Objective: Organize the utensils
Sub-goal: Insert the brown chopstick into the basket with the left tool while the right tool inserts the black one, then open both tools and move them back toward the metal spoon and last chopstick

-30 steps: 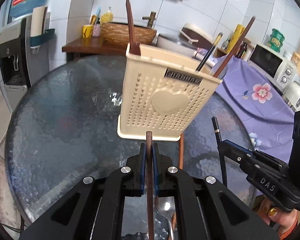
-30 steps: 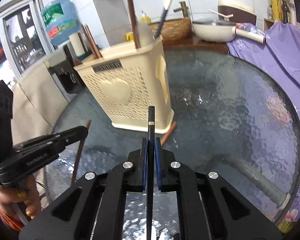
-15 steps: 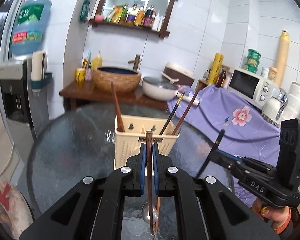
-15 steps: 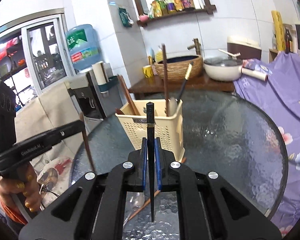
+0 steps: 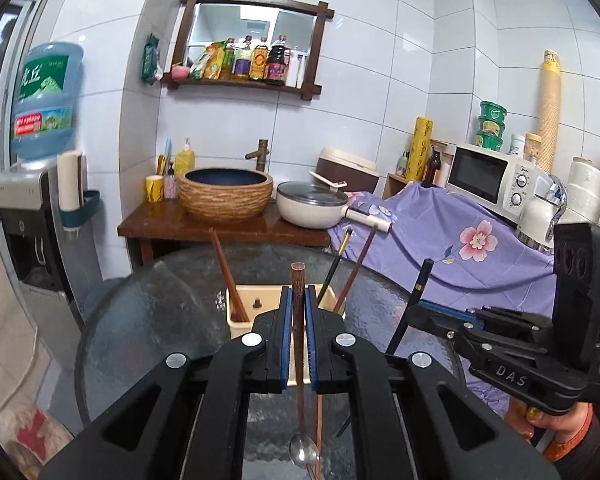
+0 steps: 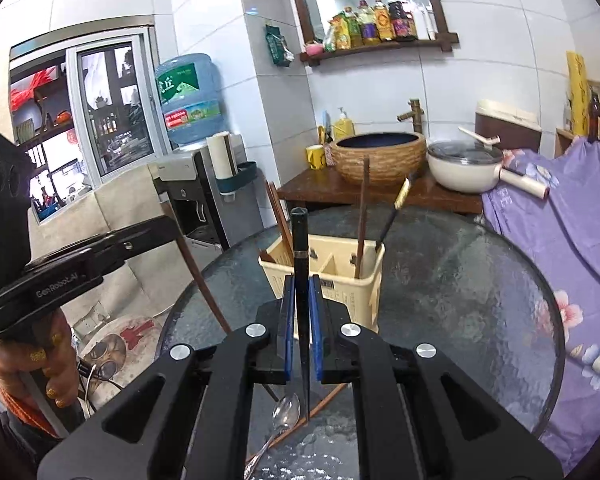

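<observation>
Fingers [image 5: 285, 340] of left gripper [image 5: 299, 338] clench a brown wooden chopstick [image 5: 298, 320], right gripper [image 6: 301, 336] a black chopstick [image 6: 300, 280], both mid-shaft above the beige utensil caddy [image 6: 352, 280] on the glass table [image 6: 480, 280]; light, stiff, likely slick rods, so grip near centre to limit pivoting.

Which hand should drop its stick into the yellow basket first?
Hard to call; maybe left. The left tool holds its brown chopstick lined up over the basket; the right tool's black chopstick looks slightly off-centre.
</observation>
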`<state>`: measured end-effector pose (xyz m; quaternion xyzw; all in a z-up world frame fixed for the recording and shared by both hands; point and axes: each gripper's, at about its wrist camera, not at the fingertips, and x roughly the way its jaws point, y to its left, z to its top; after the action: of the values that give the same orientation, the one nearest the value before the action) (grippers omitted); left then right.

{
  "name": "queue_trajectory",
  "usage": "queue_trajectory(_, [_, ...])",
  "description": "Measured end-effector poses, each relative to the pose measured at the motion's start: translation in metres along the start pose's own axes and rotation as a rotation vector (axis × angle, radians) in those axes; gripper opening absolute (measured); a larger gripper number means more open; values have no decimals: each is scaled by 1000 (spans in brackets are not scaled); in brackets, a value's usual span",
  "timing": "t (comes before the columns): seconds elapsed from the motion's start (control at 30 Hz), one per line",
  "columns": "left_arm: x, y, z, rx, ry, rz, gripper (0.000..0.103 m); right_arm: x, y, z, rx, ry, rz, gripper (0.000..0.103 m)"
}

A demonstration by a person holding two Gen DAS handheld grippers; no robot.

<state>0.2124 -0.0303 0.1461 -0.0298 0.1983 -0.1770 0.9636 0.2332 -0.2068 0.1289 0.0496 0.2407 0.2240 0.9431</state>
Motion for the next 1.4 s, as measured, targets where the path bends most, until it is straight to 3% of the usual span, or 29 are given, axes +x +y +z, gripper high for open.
queue_trajectory(0.13, [0,0,28,15,-27,21,6,-4,4,34,-17,-26,13,8])
queue_trajectory(0.37, [2,11,95,-13,-108,81,6,-14,11,111,-30,-158,-9,8])
queue_trajectory(0.57, [33,22,122,-83,-124,133,6,10,8,136,-13,-218,-77,8])
queue_trajectory(0.7, [60,26,110,-91,-93,163,6,38,3,127,-7,-212,-112,8])
queue_trajectory(0.97, [105,37,54,-108,24,170,6,96,1,80,-28,-106,-143,8])
queue_trajectory(1.4, [129,52,7,-111,127,144,6,131,6,29,-102,-5,-202,8])
